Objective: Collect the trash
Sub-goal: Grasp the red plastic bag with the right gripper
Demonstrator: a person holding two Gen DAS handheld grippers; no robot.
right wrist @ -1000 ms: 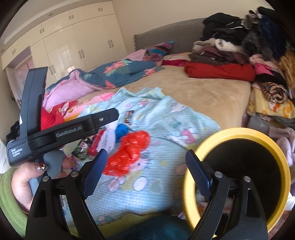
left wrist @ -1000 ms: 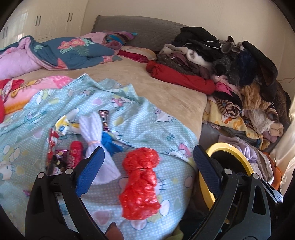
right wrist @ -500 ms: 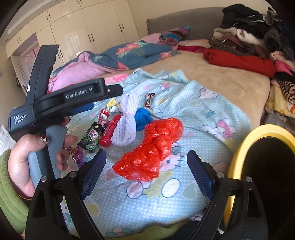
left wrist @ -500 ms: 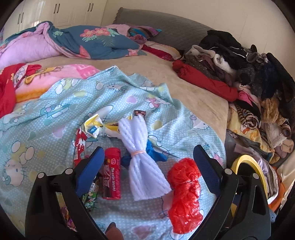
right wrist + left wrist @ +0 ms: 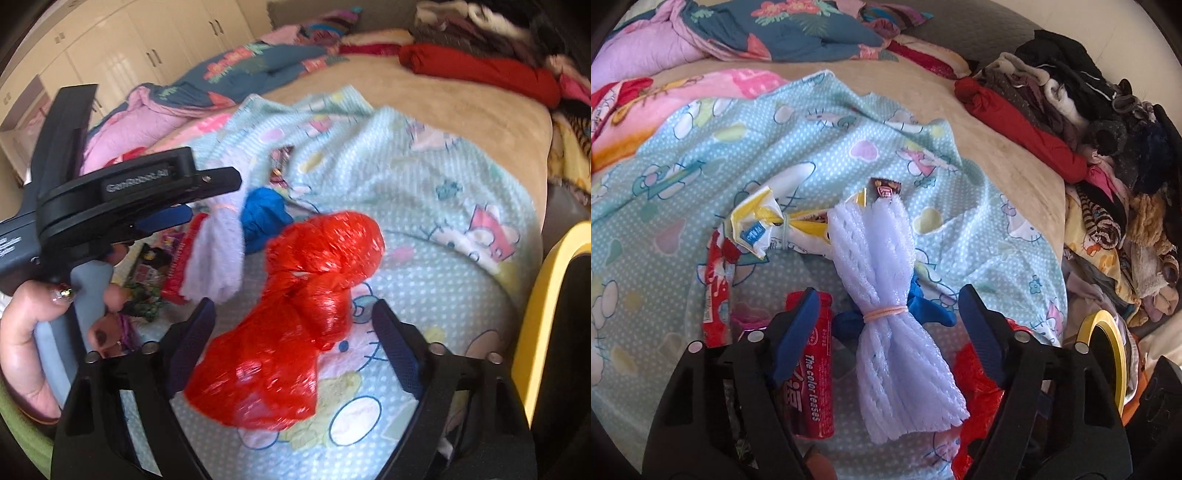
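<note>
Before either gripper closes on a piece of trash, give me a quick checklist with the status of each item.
1. Left gripper jaws open: ok.
2. White foam net bundle lies between the left jaws: ok, though the red tube sits right under the left-side jaw and may get caught.
3. Right gripper jaws open: ok.
4. Red plastic bag lies between the right jaws: ok.
5. Yellow-rimmed bin within view for the drop: ok, at the bed's right edge.
6. Jaws low enough to grip: cannot tell; the right view is blurred.
</note>
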